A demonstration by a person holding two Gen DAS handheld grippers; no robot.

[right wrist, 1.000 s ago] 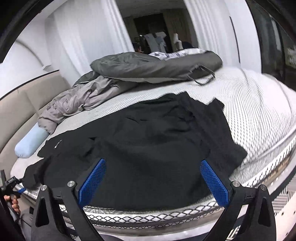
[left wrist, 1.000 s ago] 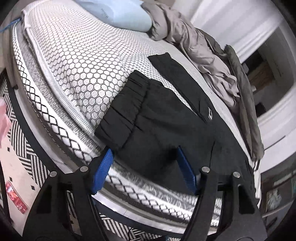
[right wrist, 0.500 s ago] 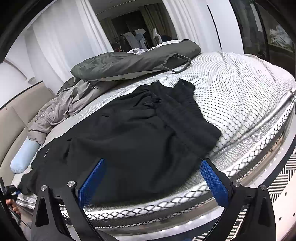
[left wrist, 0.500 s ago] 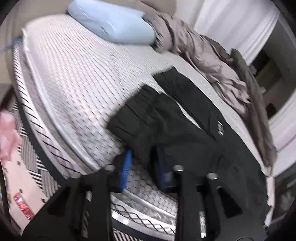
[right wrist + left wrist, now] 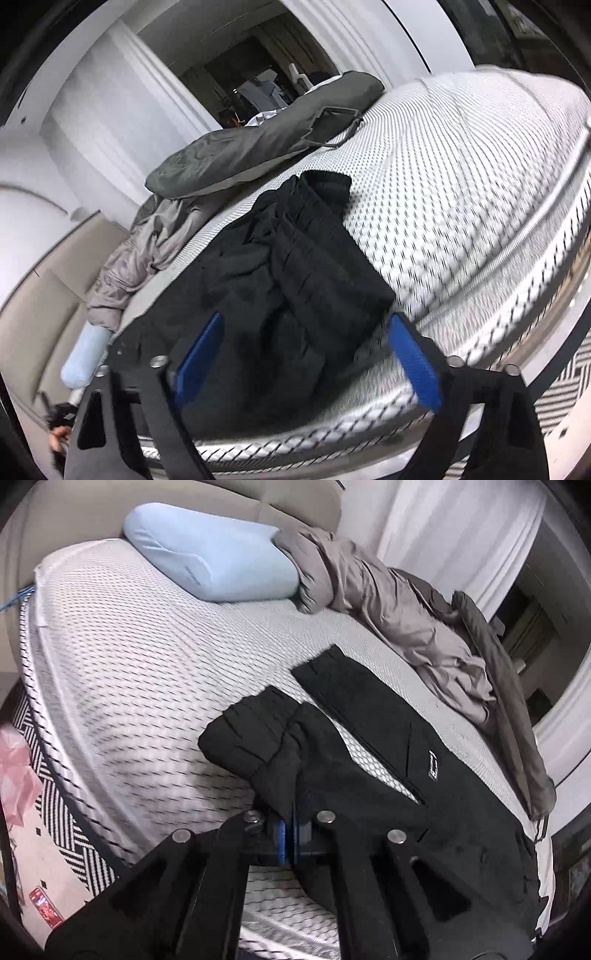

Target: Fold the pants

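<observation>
Black pants (image 5: 369, 775) lie spread along the near edge of a bed with a white honeycomb cover (image 5: 129, 657). My left gripper (image 5: 290, 834) is shut on the near leg of the pants close to its gathered cuff (image 5: 247, 734), which is bunched and lifted; the other leg (image 5: 351, 690) lies flat beyond. In the right wrist view the pants (image 5: 288, 288) show their waistband end, wrinkled and bunched. My right gripper (image 5: 306, 354) is open, its blue pads straddling the pants' near edge without gripping.
A light blue pillow (image 5: 210, 565) lies at the head of the bed. A grey duvet (image 5: 388, 602) and a dark grey bag (image 5: 258, 144) lie along the far side. Black-and-white patterned floor (image 5: 55, 805) is below the bed edge.
My left gripper has closed on the near pant leg and lifted it, bunching the cuff. My right gripper has swung toward the waistband end, staying open.
</observation>
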